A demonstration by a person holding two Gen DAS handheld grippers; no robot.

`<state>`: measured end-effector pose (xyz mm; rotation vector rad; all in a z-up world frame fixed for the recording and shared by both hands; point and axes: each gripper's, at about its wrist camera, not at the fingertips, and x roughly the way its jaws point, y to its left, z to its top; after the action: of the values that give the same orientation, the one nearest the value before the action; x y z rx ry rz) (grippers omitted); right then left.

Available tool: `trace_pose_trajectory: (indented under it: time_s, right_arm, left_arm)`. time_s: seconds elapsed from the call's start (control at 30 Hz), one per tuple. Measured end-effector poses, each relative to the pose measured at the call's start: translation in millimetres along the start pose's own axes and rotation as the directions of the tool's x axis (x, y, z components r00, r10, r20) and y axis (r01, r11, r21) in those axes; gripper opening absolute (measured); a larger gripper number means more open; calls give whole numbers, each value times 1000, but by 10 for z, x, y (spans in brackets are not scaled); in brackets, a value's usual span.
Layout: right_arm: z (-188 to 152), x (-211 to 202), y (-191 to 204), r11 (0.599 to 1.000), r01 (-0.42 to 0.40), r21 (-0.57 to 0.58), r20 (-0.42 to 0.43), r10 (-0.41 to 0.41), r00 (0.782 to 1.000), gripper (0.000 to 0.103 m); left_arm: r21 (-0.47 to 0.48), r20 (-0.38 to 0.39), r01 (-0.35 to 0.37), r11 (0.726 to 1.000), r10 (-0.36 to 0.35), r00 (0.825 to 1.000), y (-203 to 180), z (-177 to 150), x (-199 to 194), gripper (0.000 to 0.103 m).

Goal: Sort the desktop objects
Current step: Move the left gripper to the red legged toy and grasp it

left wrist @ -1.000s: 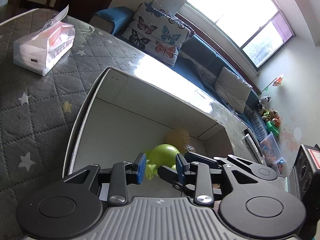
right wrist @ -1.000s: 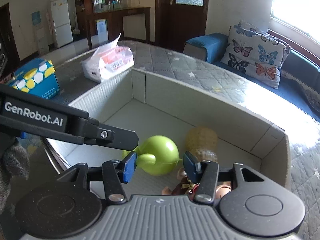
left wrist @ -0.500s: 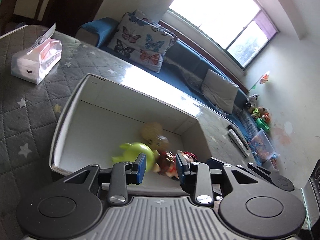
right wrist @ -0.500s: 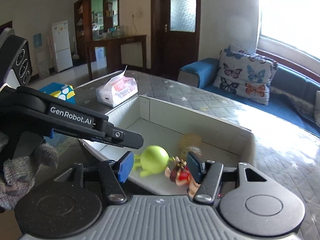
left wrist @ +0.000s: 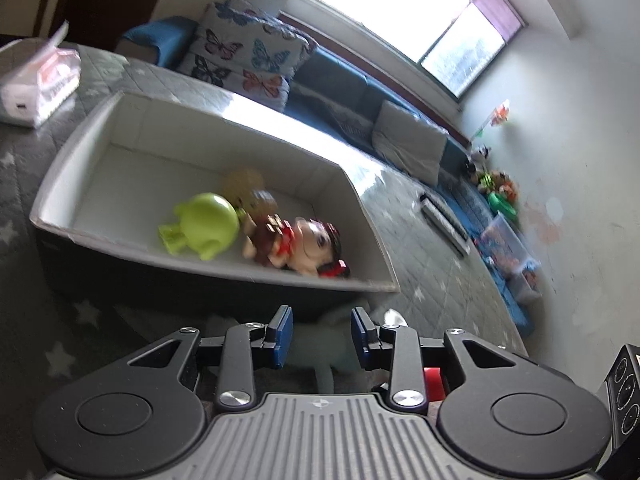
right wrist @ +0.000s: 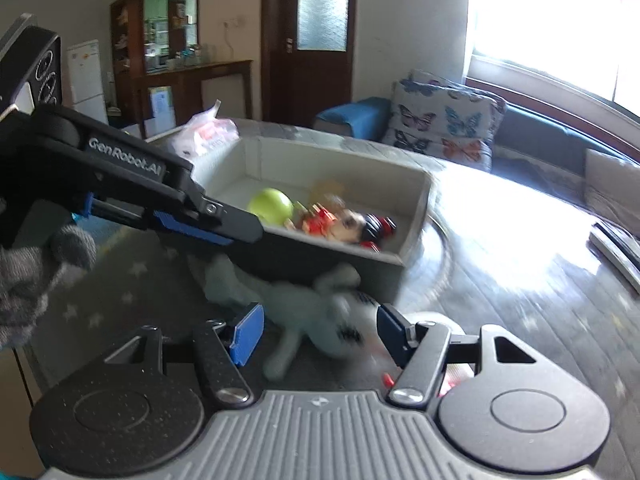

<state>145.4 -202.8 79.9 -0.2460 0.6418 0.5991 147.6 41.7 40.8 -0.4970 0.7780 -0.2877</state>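
A white open box [left wrist: 52, 196] [right wrist: 420, 204] sits on the grey star-quilted table. Inside it lie a green round toy [left wrist: 204, 226] [right wrist: 271, 206], a yellowish toy [left wrist: 244, 182] and a doll with dark hair and red bows [left wrist: 308, 246] [right wrist: 352, 226]. A pale teal plush toy [right wrist: 316, 320] [left wrist: 320, 344] lies on the table in front of the box. My left gripper [left wrist: 322, 338] is open just above the plush, and it also shows in the right wrist view [right wrist: 192, 224]. My right gripper [right wrist: 318, 332] is open around the plush without touching it.
A tissue pack [left wrist: 38, 84] [right wrist: 204, 136] lies beyond the box at the left. A red object [left wrist: 432, 382] lies under my left gripper. A remote [left wrist: 444, 220] lies at the table's right side. A sofa with a butterfly cushion [left wrist: 244, 56] stands behind.
Both grippers have pulled back out of the box and dropped low in front of it. The teal plush has come into view between their fingers. The toys stay in the box.
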Motion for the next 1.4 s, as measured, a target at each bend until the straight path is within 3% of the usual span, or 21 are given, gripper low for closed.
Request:
trace_pose_trajectory:
  time_s: [0.33, 0.7, 1.4]
  right_arm:
    - [-318, -145, -410, 987, 112, 118, -18, -110, 994, 68]
    - [-533, -50, -557, 983, 85, 164, -60, -76, 995, 68]
    - [-600, 36, -683, 973, 73, 220, -59, -61, 996, 64]
  left_arm:
    - [67, -103, 112, 991, -105, 989, -423, -184, 362, 35]
    - [96, -200, 171, 981, -149, 968, -691, -274, 743, 35]
    - [81, -193, 158, 984, -140, 971, -724, -296, 910, 41]
